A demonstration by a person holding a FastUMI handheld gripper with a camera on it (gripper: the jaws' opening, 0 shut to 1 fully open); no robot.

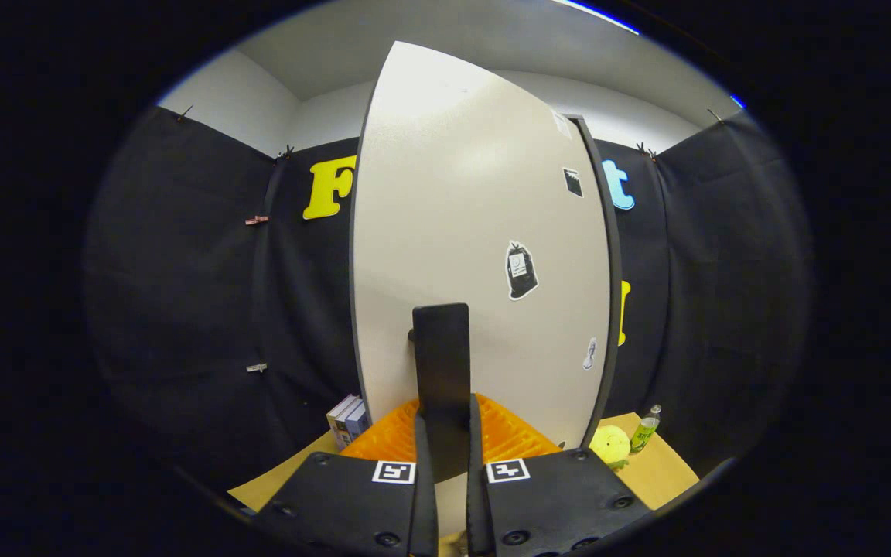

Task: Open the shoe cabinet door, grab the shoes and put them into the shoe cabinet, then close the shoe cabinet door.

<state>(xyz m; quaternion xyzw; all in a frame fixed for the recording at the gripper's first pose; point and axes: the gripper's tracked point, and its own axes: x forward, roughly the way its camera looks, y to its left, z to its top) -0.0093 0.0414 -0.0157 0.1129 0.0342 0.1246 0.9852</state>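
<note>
The shoe cabinet door (484,232) is a tall pale panel with dark edges and a few small stickers, standing right in front of me. A black upright handle (441,348) sticks out from its lower middle. My gripper (447,414) is shut on the handle, one finger pressed on each side of its lower part. Whether the door is swung out from the cabinet, I cannot tell.
A wooden tabletop (666,472) lies below the door. On it to the right rest a yellow round soft toy (609,445) and a small green bottle (645,429). A short stack of books (349,422) stands left of the door's foot. Black cloth walls surround everything.
</note>
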